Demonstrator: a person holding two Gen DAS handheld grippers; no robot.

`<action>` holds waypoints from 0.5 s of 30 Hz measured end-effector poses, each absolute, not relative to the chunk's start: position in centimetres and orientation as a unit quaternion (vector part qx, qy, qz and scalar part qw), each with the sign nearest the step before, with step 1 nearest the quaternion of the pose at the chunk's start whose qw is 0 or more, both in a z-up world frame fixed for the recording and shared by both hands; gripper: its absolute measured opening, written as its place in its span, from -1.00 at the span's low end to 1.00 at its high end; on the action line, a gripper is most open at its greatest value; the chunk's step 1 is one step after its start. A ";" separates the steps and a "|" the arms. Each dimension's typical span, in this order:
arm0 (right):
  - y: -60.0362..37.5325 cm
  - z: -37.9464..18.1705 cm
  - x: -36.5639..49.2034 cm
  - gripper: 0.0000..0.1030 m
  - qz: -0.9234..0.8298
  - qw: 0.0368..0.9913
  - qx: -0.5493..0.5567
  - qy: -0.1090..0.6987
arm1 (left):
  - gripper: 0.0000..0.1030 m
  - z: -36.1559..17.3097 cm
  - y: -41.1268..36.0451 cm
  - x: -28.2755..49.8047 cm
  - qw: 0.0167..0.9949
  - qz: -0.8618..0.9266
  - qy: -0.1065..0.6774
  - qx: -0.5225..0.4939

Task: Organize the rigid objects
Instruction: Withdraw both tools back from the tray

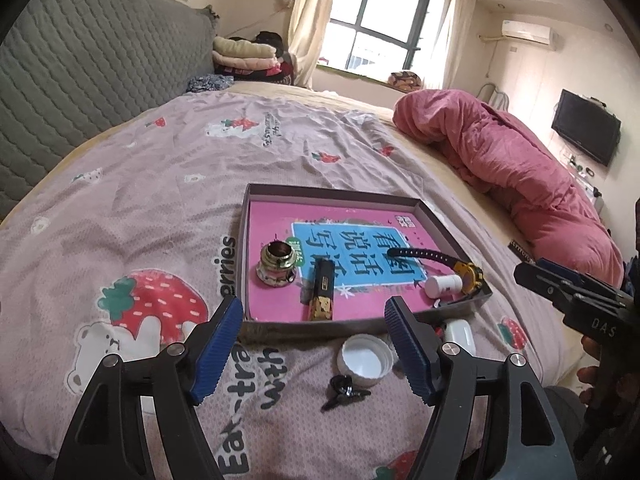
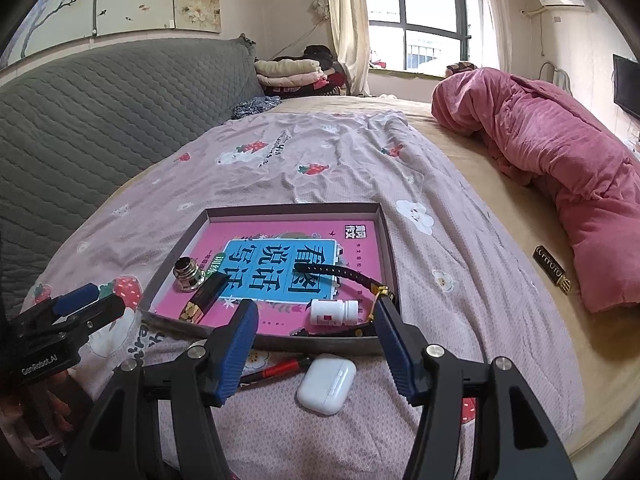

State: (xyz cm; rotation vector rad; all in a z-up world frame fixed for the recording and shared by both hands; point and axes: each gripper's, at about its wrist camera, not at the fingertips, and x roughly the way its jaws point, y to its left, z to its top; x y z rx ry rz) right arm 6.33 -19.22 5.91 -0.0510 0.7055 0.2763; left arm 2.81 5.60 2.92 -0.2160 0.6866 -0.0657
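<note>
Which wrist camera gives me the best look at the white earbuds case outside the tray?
The right wrist view: the earbuds case lies whole on the sheet just before the tray, between the open right gripper fingers. In the left wrist view only a white sliver of it peeks from behind the left gripper finger.

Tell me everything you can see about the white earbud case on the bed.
The white earbud case is a smooth, glossy, rounded-corner box that looks like plastic. It is closed, with a thin seam visible along one side. It lies flat on the strawberry-print sheet, just outside the tray's near wall, beside a red and black pen. Neither gripper touches it; it lies in front of the open right gripper.
</note>
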 end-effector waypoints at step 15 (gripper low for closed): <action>-20.2 5.6 5.8 0.16 0.141 0.927 -0.010 0.347 | 0.45 2.4 4.5 1.4 0.927 -0.041 0.361 -0.089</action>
